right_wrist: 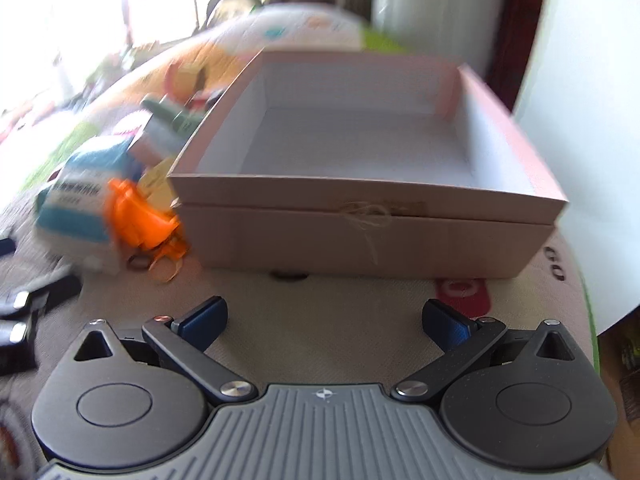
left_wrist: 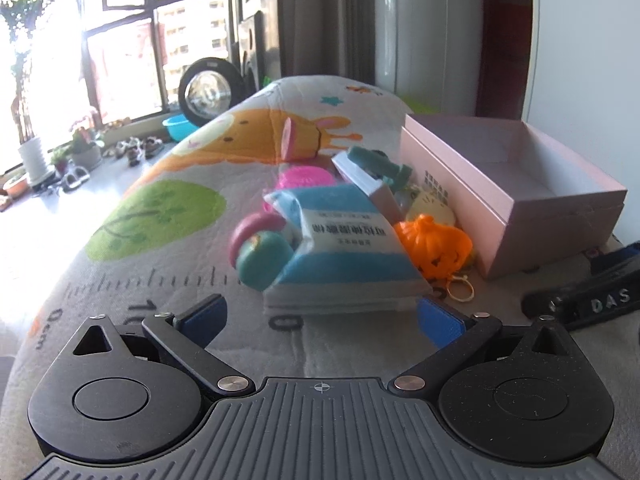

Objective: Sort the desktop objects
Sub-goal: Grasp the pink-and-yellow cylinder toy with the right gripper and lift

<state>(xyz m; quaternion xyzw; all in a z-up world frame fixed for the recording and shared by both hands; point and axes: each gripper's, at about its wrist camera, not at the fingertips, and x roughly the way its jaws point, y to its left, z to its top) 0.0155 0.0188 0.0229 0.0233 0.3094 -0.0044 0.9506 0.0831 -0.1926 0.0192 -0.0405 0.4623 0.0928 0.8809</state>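
Pink cardboard makes up the open box [right_wrist: 372,216] straight ahead of my right hand-held gripper [right_wrist: 324,320], whose blue-padded fingers [right_wrist: 204,318] stand wide apart with nothing between them. That box sits on a cartoon-printed play mat [left_wrist: 168,216] that covers the surface, and its white inside holds nothing I can see. A bit of twine hangs at its front seam.

My left hand-held gripper [left_wrist: 320,316] is likewise spread apart and holds nothing. Just beyond its fingertips lies a blue-and-white packet [left_wrist: 344,248] with printed characters, at the near edge of a heap of small things left of the box. Touching the packet's right side is an orange pumpkin-shaped toy [left_wrist: 436,246] with a thin ring at its foot, close against the box wall. On the packet's left rests a teal and pink round toy [left_wrist: 260,252]. Behind the packet are a small pale box [left_wrist: 368,184], a bright pink piece [left_wrist: 306,178] and a dark green toy [left_wrist: 380,162]; this view is soft there, and I cannot tell more about them.
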